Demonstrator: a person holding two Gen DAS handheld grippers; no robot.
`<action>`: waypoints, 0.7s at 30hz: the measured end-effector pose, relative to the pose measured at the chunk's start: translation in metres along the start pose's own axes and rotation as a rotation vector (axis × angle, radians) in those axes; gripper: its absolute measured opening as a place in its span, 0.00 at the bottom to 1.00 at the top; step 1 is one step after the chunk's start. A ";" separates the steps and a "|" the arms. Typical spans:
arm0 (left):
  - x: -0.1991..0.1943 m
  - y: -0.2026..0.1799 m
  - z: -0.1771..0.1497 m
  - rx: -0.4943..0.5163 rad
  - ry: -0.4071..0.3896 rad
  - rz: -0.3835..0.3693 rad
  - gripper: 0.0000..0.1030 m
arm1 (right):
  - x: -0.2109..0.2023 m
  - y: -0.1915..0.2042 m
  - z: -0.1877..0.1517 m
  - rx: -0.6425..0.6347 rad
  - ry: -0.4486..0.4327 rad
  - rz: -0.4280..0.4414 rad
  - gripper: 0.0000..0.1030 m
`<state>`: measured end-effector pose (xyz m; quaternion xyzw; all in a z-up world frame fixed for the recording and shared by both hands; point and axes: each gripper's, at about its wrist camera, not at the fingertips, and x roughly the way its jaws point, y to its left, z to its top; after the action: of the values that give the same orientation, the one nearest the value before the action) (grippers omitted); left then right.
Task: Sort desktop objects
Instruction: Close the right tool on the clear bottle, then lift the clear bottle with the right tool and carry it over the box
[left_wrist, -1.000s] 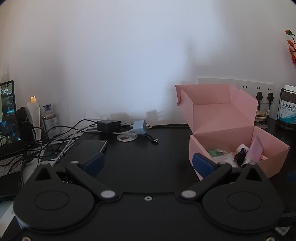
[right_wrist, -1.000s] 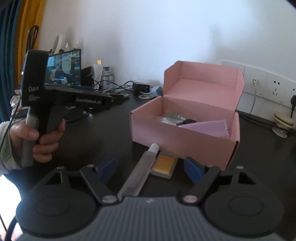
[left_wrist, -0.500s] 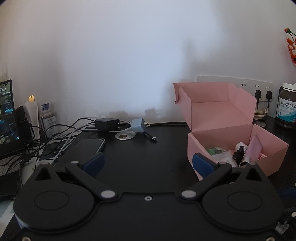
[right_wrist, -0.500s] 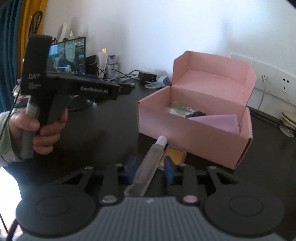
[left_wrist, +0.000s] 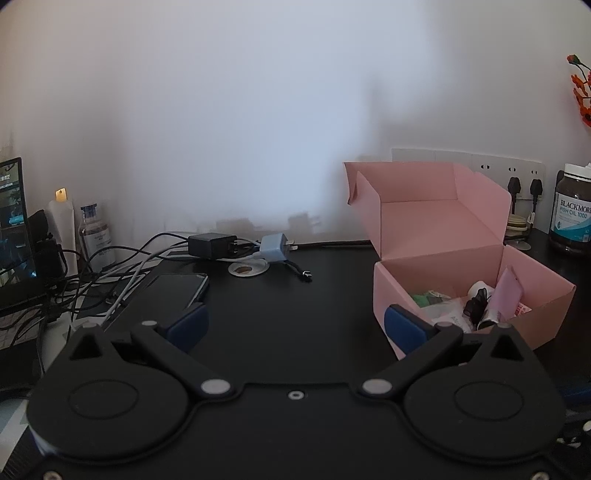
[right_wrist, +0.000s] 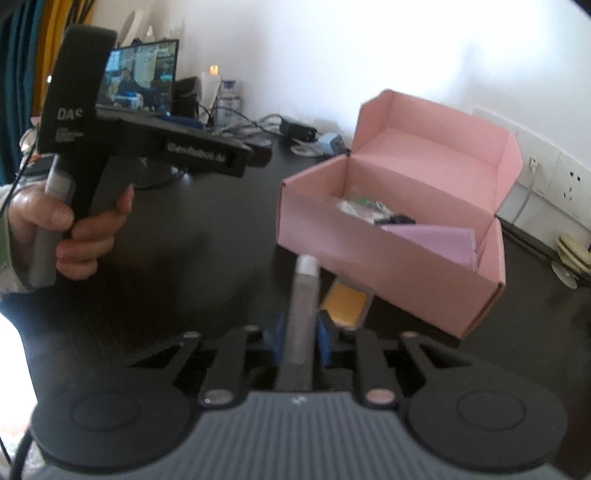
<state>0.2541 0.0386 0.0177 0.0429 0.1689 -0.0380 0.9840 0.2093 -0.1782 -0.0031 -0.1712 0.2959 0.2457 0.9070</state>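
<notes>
1. While the left gripper (left_wrist: 293, 323) is hanging over the black desk (left_wrist: 280, 306) in the left wrist view, its blue pads (left_wrist: 400, 326) are standing wide apart with nothing between them. A pink box (left_wrist: 439, 258) is sitting at the right with its lid flipped up — small items are lying inside. Farther back, a black phone (left_wrist: 177, 290) is lying beside a tangle of cables (left_wrist: 110, 273), with a black charger (left_wrist: 210, 245) and a pale blue plug (left_wrist: 274, 248) near the wall. A brown supplement jar (left_wrist: 572, 214) is standing at the far right.

2. As seen in the right wrist view, the right gripper (right_wrist: 300, 341) has just been closing and is now clamping a slim grey tube (right_wrist: 303, 306) — its white cap is pointing toward the pink box (right_wrist: 369, 236). A small yellow case (right_wrist: 347, 304) is lying on the desk just beside the tube, close to the box's front wall. At the left, a hand (right_wrist: 66, 225) is gripping the handle of the other gripper, and a monitor (right_wrist: 138, 79) is glowing behind it.
</notes>
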 end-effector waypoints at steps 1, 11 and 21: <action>0.000 0.000 0.000 0.001 0.001 0.000 1.00 | -0.002 -0.002 -0.002 0.005 0.002 0.002 0.17; -0.001 0.000 0.000 0.003 -0.001 0.001 1.00 | -0.008 -0.015 -0.007 0.076 0.025 0.021 0.16; -0.001 -0.001 0.001 0.006 0.000 -0.001 1.00 | -0.005 -0.008 -0.005 0.054 0.014 0.017 0.16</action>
<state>0.2533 0.0376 0.0187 0.0457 0.1686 -0.0390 0.9838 0.2078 -0.1886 -0.0020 -0.1458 0.3103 0.2443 0.9071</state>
